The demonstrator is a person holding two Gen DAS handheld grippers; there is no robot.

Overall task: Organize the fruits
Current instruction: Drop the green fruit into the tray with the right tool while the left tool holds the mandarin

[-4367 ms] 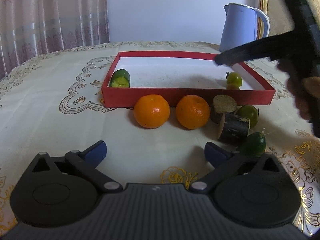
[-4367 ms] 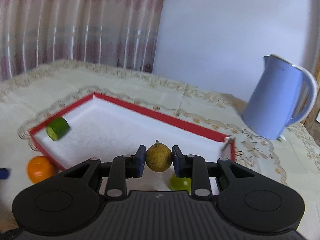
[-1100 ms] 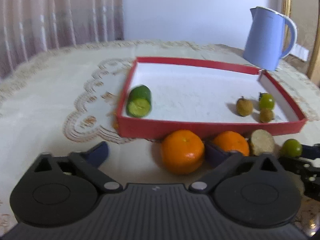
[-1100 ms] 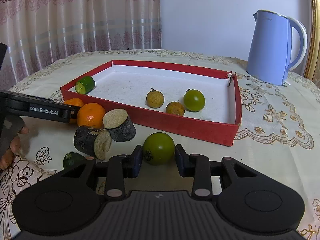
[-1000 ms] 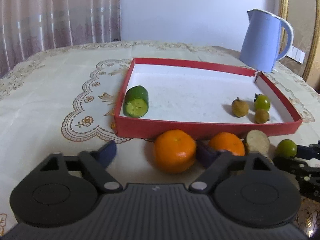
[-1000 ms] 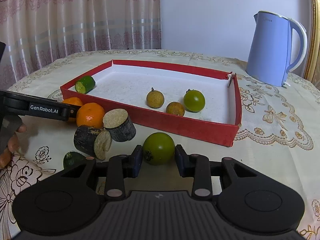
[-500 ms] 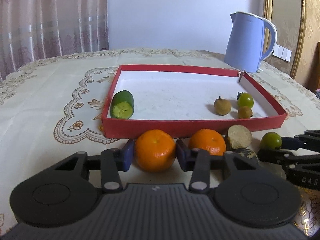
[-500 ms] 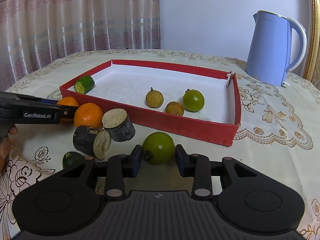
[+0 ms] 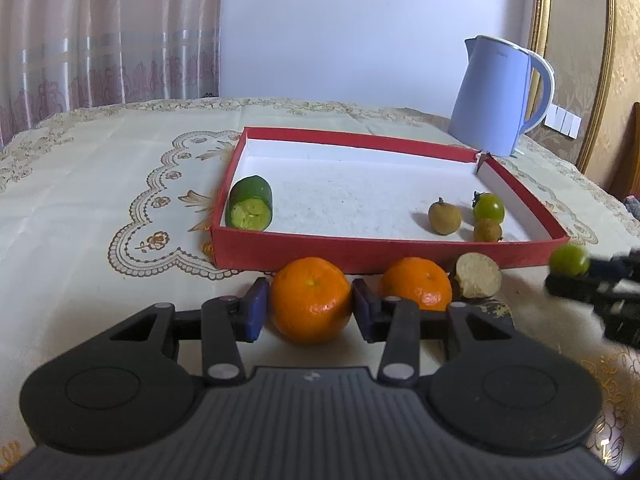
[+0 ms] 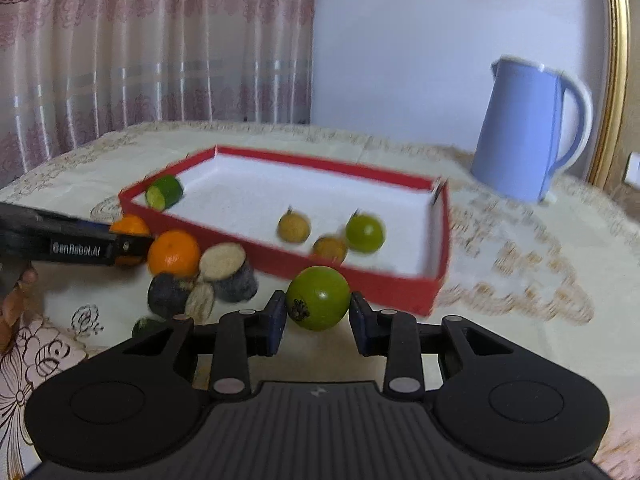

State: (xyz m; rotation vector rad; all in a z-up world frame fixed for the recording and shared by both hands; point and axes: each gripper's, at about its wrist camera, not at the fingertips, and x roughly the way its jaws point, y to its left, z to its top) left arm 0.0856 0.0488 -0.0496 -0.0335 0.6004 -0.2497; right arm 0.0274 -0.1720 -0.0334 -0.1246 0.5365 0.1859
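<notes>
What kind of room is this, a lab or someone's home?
Most likely a home dining or sitting room. A cream embroidered tablecloth covers the table, pink patterned curtains hang behind it, and a pale blue plastic electric kettle stands beside a shallow red cardboard tray that holds fruit.

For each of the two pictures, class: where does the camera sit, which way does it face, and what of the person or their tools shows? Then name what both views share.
Left wrist: rides the left tool, facing forward and down at the near orange its pads press; the right tool enters at right.
Right wrist: rides the right tool, facing the green fruit it grips; the left tool and fingers enter at left.
Shared: red tray, cucumber piece, blue kettle.
</notes>
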